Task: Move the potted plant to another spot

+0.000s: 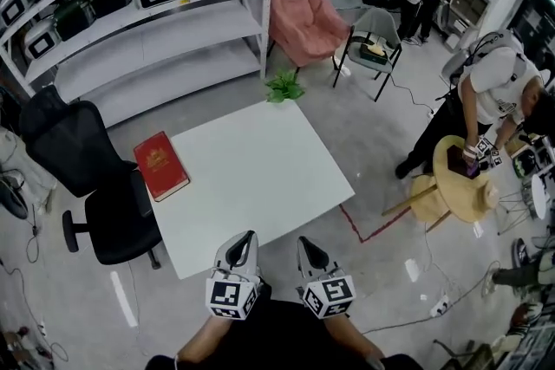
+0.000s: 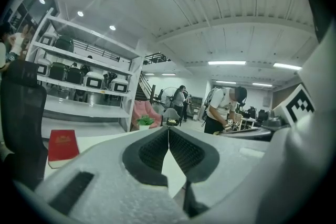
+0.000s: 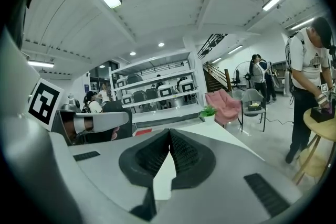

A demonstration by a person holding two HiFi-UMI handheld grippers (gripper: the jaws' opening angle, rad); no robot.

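While the left claw (image 1: pixel 249 236) and the right claw (image 1: pixel 303 243) hang at the near edge of the table (image 1: pixel 260 178), each pinched together on nothing, the potted plant (image 1: pixel 284 87) stands at the far corner. Reaching across without opening could nudge it off that edge.

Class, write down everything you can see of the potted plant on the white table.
The potted plant is small, with bright green leaves spreading above a little white pot. It stands upright at the far corner of the white table, close to the edge and well apart from the red book. Only the tabletop touches it. The left gripper and right gripper are shut at the near edge.
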